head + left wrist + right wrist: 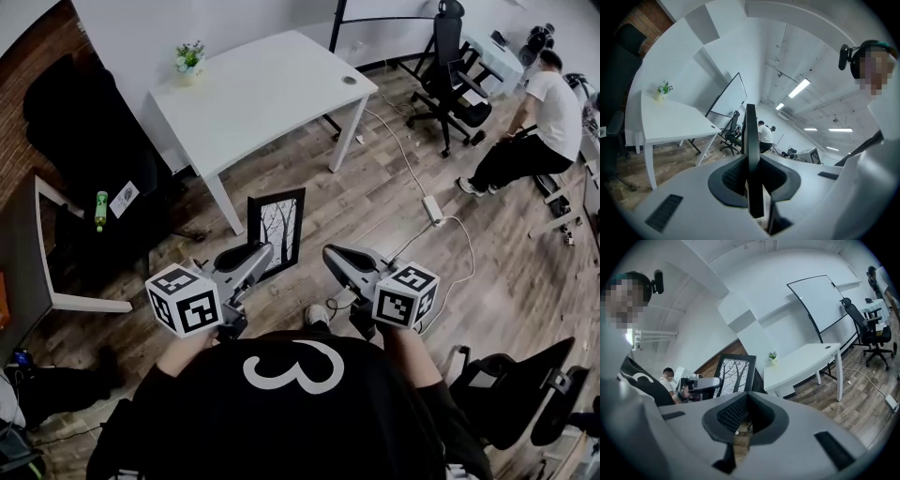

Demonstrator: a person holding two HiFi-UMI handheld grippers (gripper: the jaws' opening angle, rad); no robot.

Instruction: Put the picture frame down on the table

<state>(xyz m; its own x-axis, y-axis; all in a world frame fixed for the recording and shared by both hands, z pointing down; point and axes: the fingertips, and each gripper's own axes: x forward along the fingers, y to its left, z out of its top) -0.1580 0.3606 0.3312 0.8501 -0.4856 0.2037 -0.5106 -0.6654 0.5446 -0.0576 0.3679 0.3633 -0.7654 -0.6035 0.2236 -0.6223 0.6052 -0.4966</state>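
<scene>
The left gripper [260, 253] clamps the upright picture frame [278, 223] edge-on between its jaws. The right gripper [335, 255], just beside the frame, has its jaws apart and empty.

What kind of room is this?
Probably an office or lab workspace: there's a white table, a black swivel office chair and a large whiteboard standing by the wall.
</scene>
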